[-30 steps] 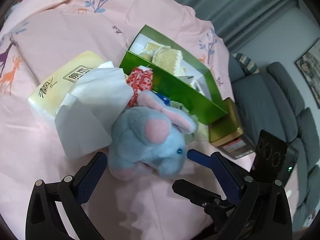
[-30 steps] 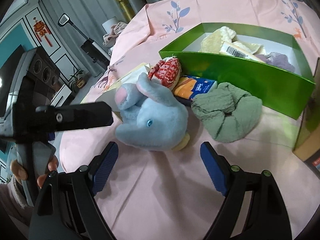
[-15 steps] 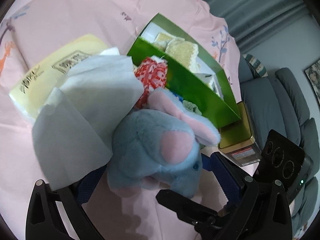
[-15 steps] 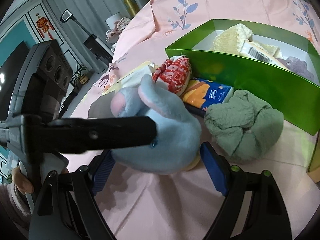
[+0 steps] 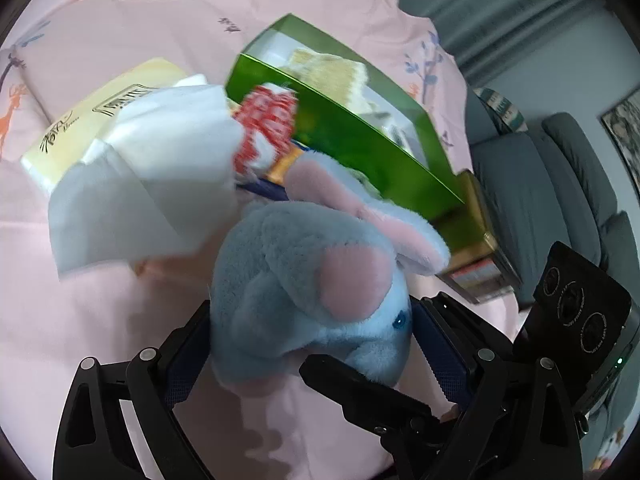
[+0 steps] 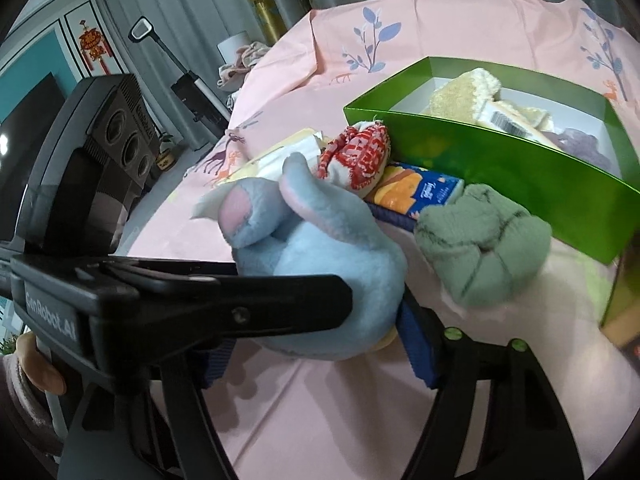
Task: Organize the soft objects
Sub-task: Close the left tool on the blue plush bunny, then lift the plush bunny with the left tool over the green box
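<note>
- Left gripper closed on blue plush elephant, blue pads pressing both sides of its body.
- Right gripper also around the same elephant, jaws narrow and touching its flanks.
- Elephant over pink bedsheet, near green box; lifted or resting, cannot tell.
- Green rolled towel just beside elephant, in front of box wall.
- Red-white cloth bundle and tissue pack behind elephant.
- White tissue sheets on yellow tissue box.

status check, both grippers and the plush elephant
Both grippers closed on blue plush elephant: left gripper, right gripper. Green box open ahead. Green cloth bundle sits between.
</note>
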{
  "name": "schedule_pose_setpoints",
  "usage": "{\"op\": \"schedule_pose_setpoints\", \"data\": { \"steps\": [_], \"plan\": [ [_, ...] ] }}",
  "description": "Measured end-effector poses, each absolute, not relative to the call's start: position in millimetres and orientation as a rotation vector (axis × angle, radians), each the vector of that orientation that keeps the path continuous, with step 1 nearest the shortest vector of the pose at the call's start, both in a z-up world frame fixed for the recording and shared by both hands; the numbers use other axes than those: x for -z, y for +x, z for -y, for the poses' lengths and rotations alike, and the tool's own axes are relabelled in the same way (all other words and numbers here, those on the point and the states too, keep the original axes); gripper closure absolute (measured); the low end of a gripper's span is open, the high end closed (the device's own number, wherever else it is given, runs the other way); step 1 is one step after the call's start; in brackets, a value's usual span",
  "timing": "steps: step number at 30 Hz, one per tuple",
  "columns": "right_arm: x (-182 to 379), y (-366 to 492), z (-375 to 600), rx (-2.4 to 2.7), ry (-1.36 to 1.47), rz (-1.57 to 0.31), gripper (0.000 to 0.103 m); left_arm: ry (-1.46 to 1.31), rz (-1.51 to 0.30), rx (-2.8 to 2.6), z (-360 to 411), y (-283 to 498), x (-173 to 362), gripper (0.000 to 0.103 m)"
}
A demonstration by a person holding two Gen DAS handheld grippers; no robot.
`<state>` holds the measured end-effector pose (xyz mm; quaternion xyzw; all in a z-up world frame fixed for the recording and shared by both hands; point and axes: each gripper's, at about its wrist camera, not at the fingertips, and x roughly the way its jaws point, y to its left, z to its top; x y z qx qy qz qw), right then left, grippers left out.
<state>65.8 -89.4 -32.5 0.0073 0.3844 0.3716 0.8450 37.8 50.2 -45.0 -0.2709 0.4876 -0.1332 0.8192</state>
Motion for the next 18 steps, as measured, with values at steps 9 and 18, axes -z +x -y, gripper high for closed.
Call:
{"op": "schedule_pose_setpoints", "data": {
  "steps": [9, 18],
  "plan": [
    [-2, 42, 120, -0.718, 0.041, -0.707, 0.032, -0.507, -0.982, 0.358, -13, 31, 5, 0.008],
    [-42, 49, 148, -0.658, 0.044, -0.584, 0.032, -0.406, -0.908, 0.412, 18, 59, -41, 0.008]
  ]
}}
